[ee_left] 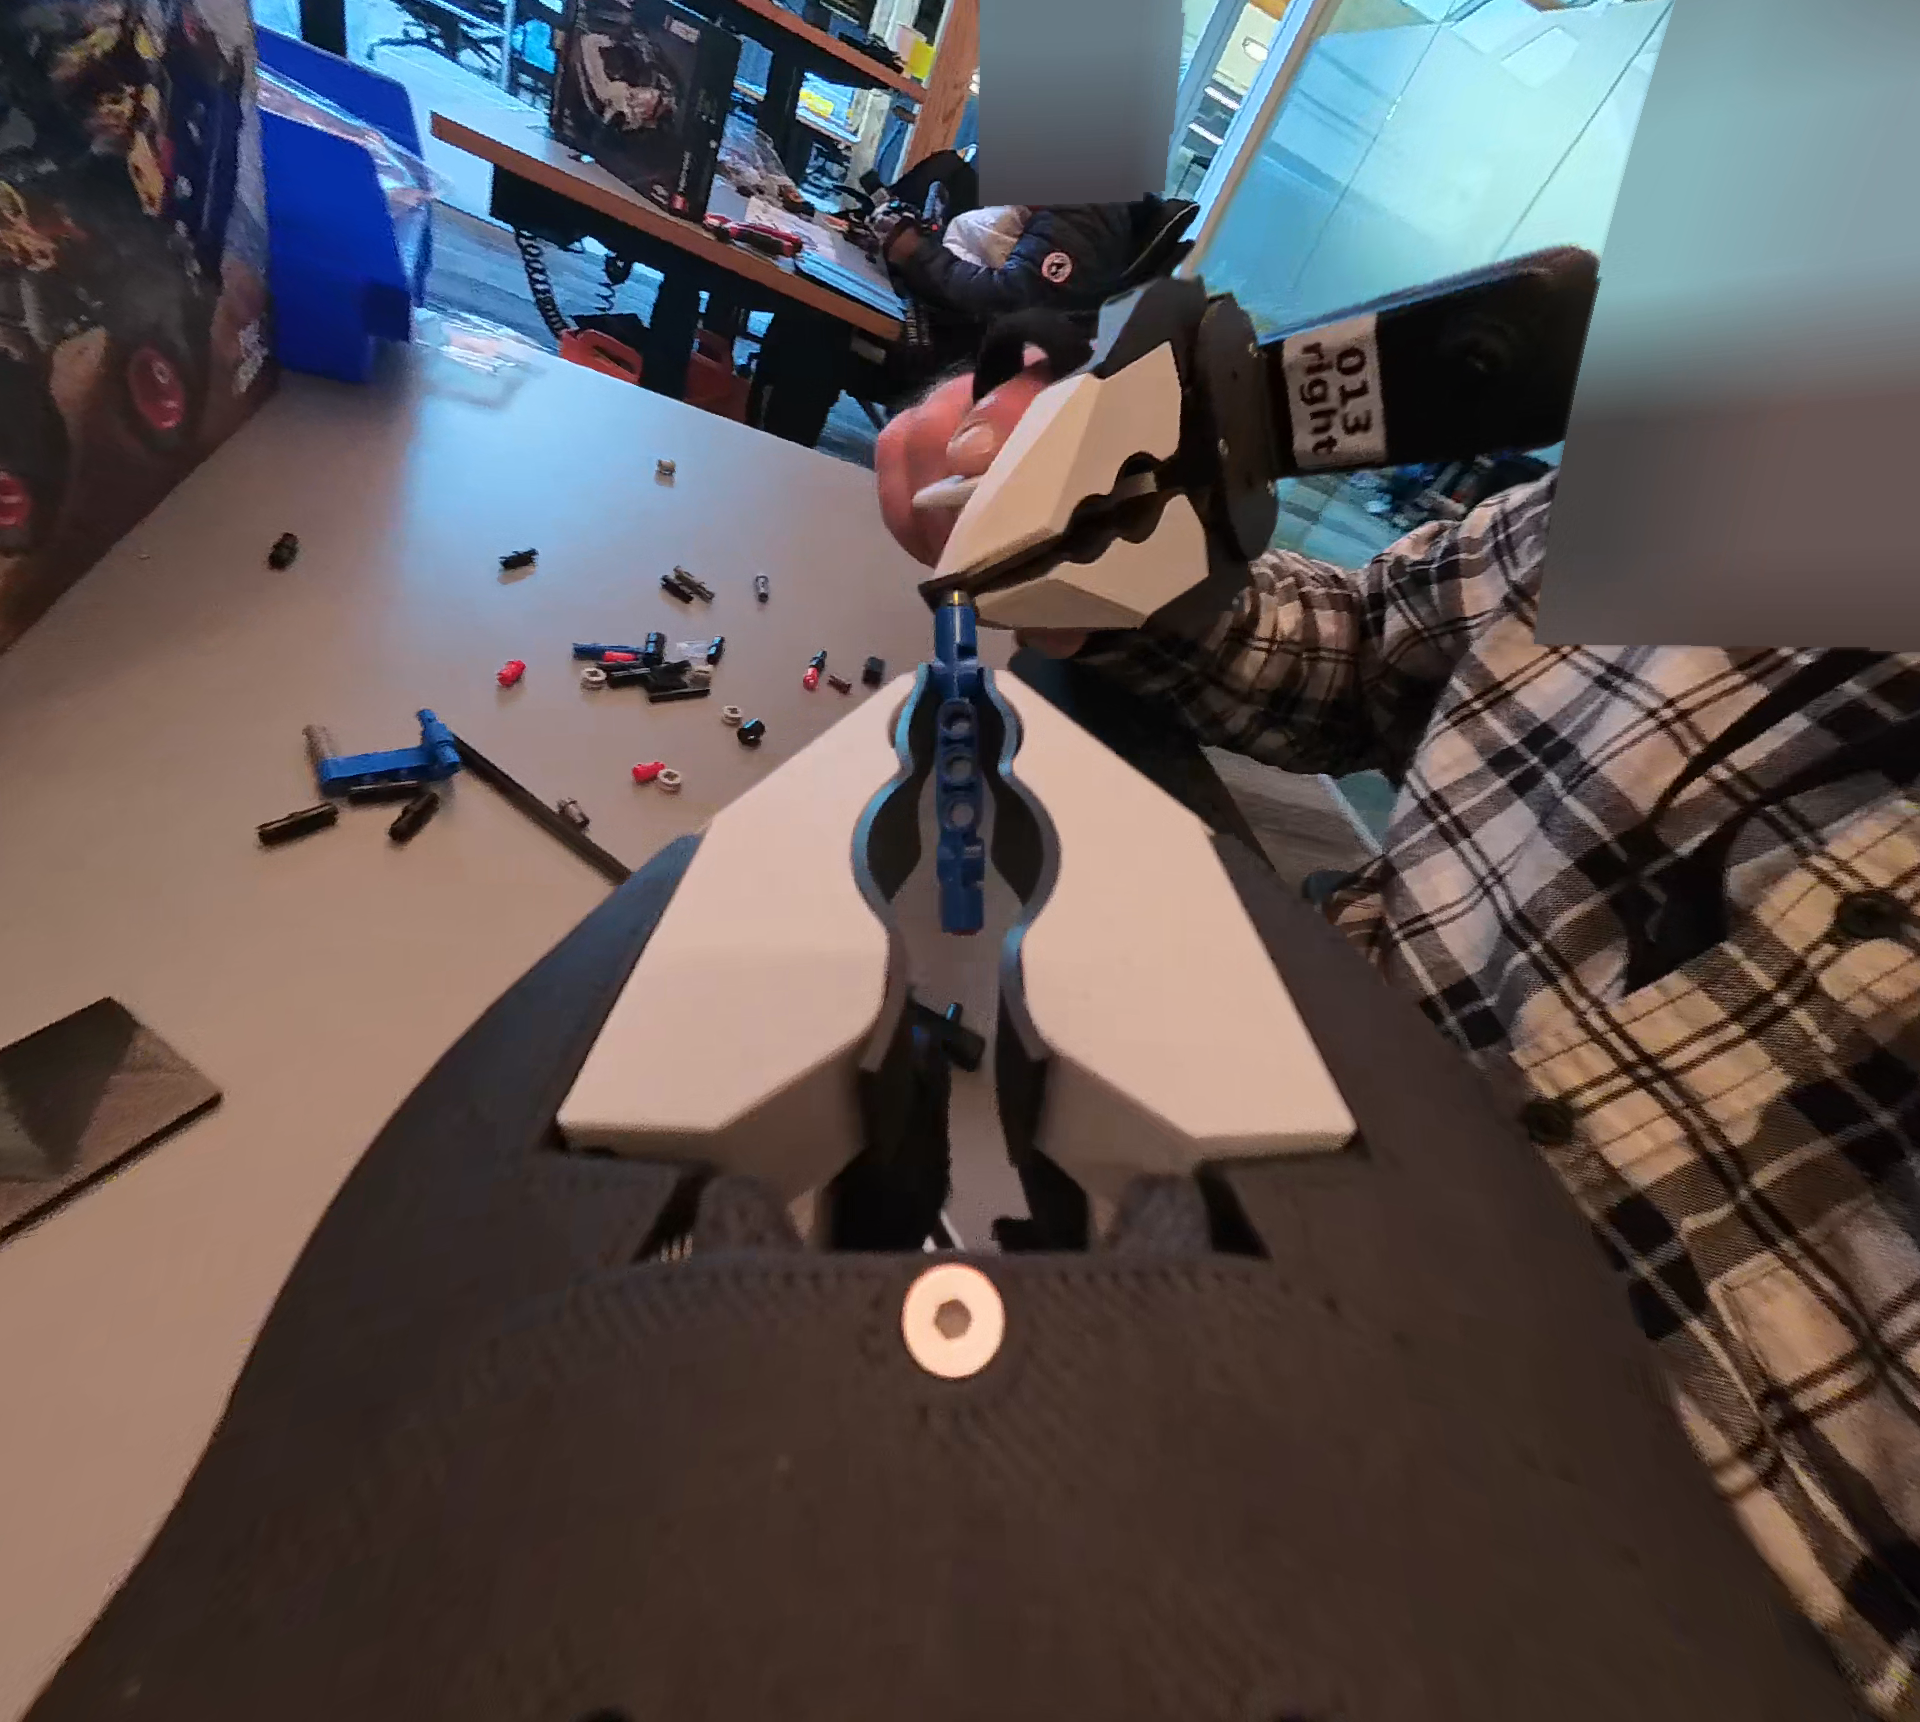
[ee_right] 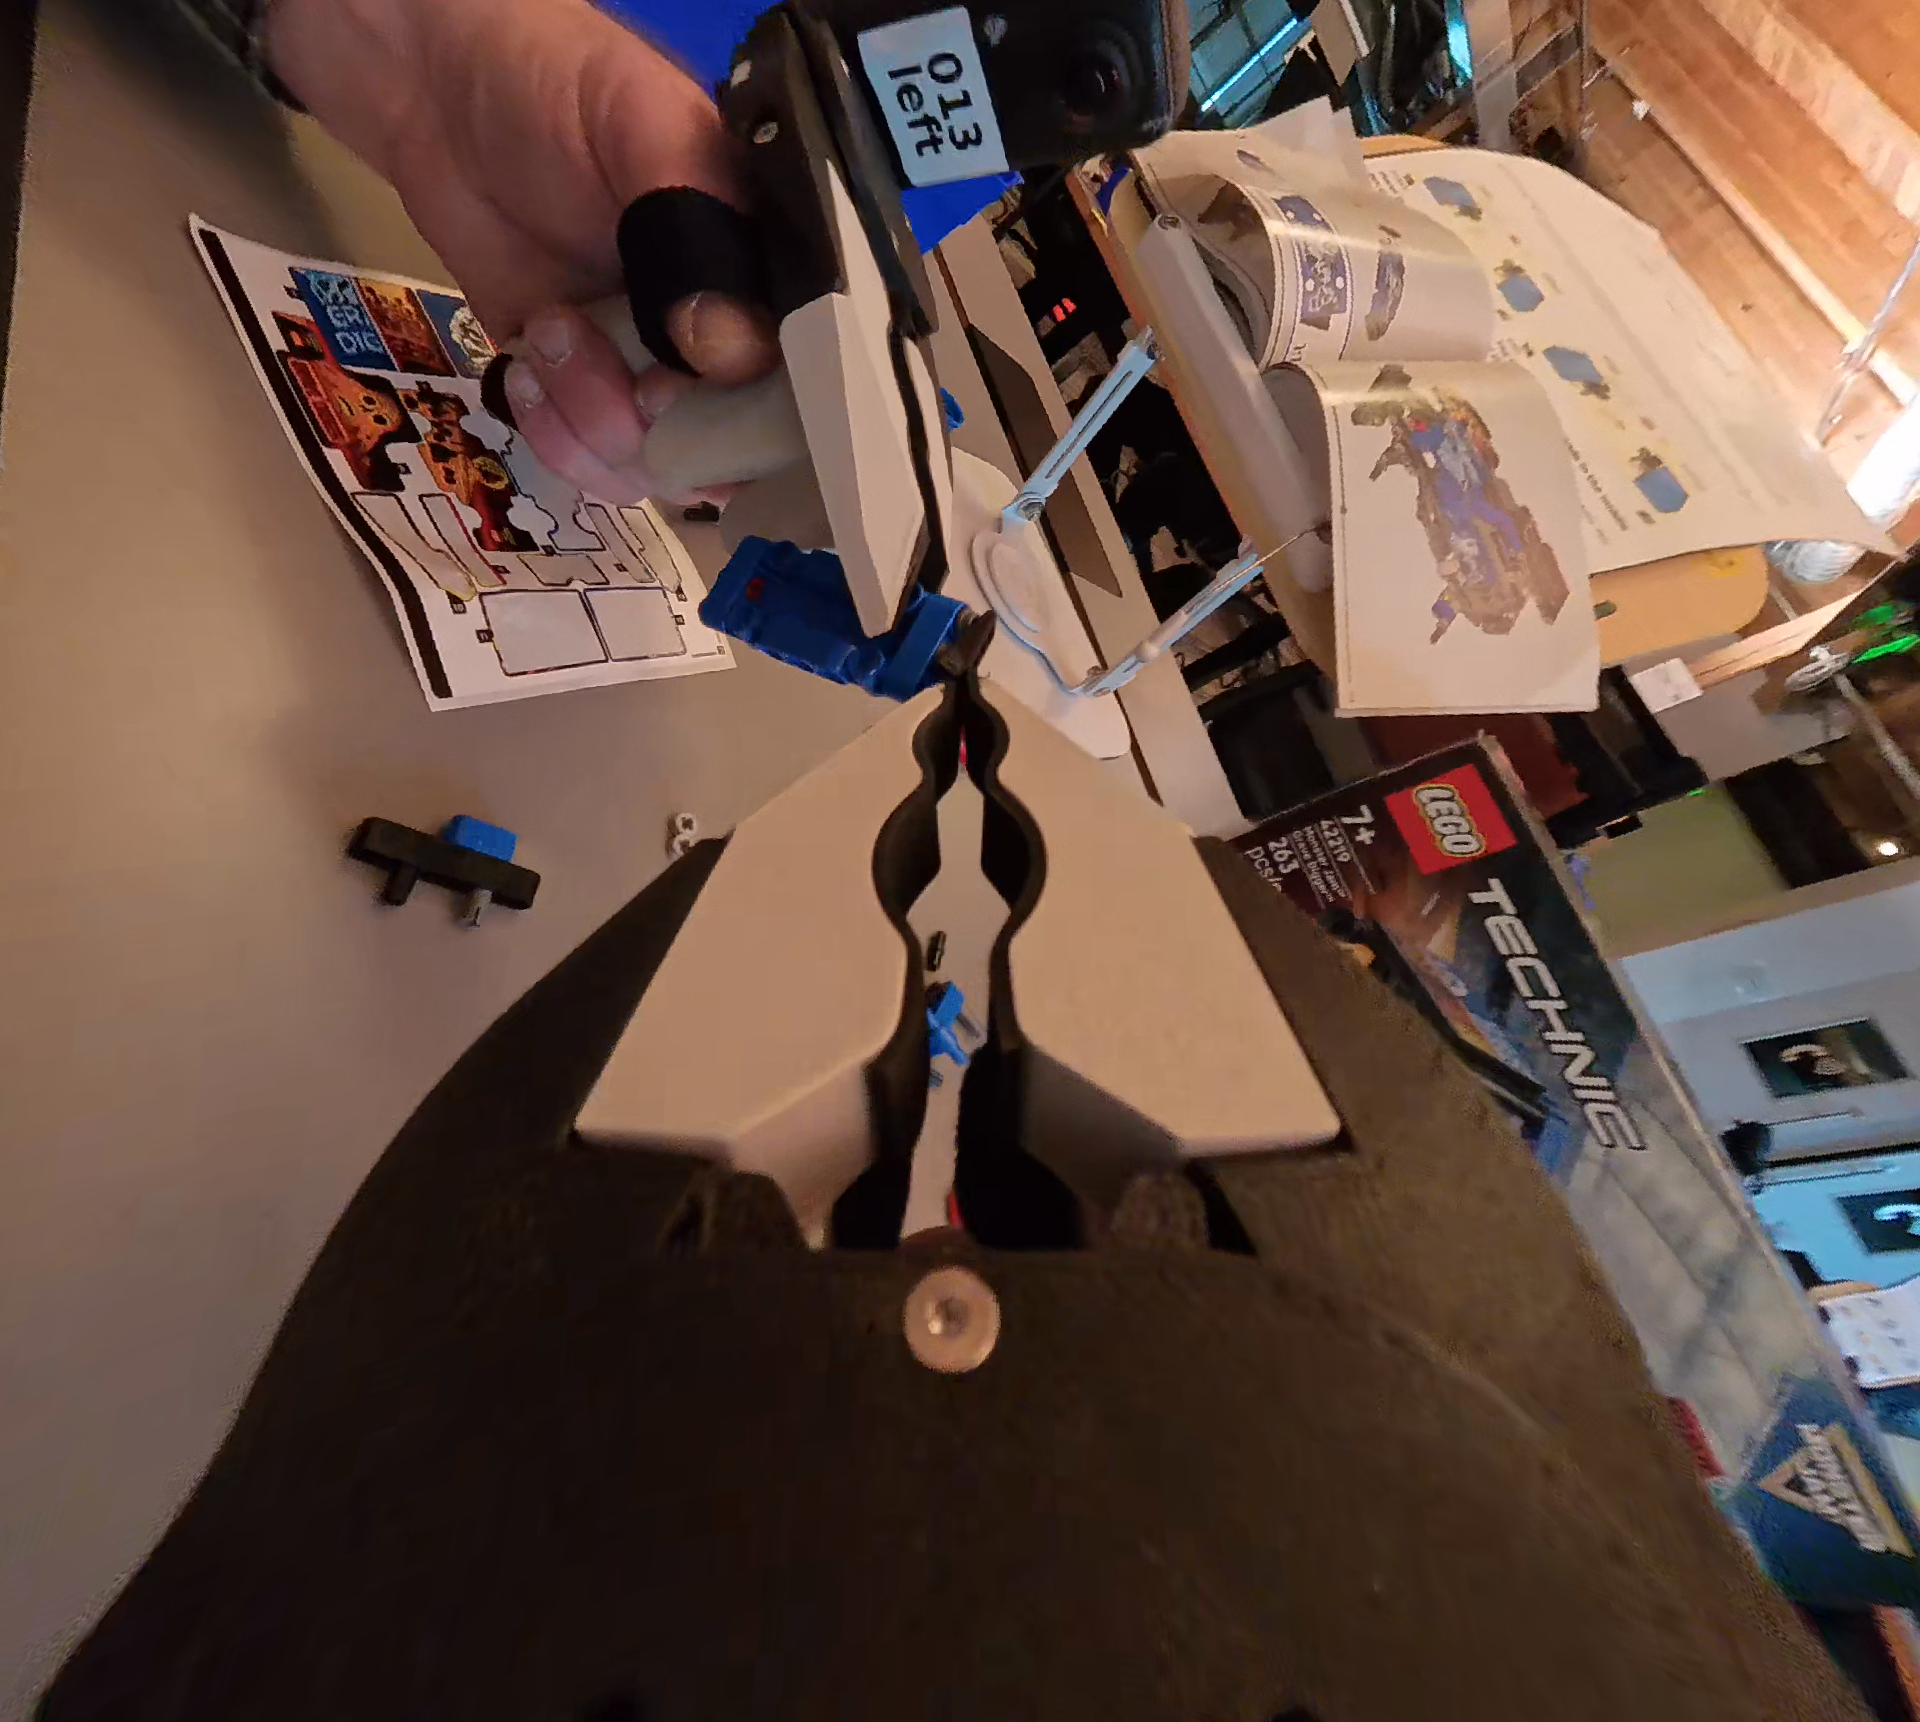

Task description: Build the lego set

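My left gripper [ee_left: 951, 685] is shut on a blue Technic beam assembly [ee_left: 958, 799] that runs lengthwise between its fingers and pokes out past the tips. My right gripper [ee_left: 951, 589] comes in from the upper right, held above the table. Its tips are shut on a small pin [ee_left: 954, 600] at the beam's far end. In the right wrist view my right gripper [ee_right: 966, 696] pinches that dark pin [ee_right: 974, 633] against the blue assembly [ee_right: 821, 618]. The left gripper [ee_right: 902, 602] holds the assembly from above.
Several loose small pins [ee_left: 644, 664], a blue sub-assembly [ee_left: 384, 763] and a black axle [ee_left: 540, 805] lie on the table. A set box [ee_left: 114, 270] and blue bin [ee_left: 332, 218] stand at the left. A sticker sheet [ee_right: 447, 477], black-and-blue piece [ee_right: 447, 862] and instruction booklet [ee_right: 1455, 446] are nearby. Left and right tips are no more than a few centimetres apart.
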A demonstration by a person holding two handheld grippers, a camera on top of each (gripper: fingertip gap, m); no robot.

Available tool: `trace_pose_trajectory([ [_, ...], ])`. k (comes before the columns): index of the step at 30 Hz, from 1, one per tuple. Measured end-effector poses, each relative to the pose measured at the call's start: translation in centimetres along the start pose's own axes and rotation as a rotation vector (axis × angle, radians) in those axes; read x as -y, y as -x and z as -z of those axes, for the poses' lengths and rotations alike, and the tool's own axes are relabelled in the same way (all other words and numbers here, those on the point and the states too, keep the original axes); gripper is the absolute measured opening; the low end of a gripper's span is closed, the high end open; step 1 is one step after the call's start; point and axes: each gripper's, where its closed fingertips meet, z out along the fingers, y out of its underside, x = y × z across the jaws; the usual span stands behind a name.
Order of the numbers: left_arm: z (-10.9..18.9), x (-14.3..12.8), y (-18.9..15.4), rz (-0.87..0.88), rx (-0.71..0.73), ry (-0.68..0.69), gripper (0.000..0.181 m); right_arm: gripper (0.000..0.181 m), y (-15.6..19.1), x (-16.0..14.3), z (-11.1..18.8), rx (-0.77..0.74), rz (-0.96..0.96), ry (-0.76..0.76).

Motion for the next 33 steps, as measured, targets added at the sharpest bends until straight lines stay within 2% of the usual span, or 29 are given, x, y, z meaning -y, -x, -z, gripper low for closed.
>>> trace_pose_trajectory([
  [5, -0.1, -0.3, -0.7, 0.056, -0.072, 0.019, 0.005, 0.0, 0.4, 0.5, 0.3, 0.011, 0.123, 0.015],
  [11, 0.0, -1.1, -0.6, 0.056, -0.07, 0.074, 0.005, 0.0, 1.1, 0.2, 0.2, 0.057, 0.264, 0.064],
  [15, -0.2, -1.9, -0.4, 0.021, -0.047, 0.129, 0.006, 0.0, 1.7, -0.3, 0.2, 0.138, 0.252, 0.075],
  [19, -0.5, -2.5, -0.4, -0.017, -0.033, 0.171, 0.005, 0.0, 2.1, -0.4, 0.3, 0.218, 0.112, 0.054],
  [26, -0.8, -3.9, 0.2, -0.113, 0.033, 0.265, 0.006, 0.0, 3.3, -1.5, 0.4, 0.354, 0.021, 0.109],
  [33, -0.9, -5.5, 1.6, -0.326, 0.192, 0.422, 0.005, 0.001, 4.6, -3.2, 0.1, 0.491, -0.298, 0.144],
])
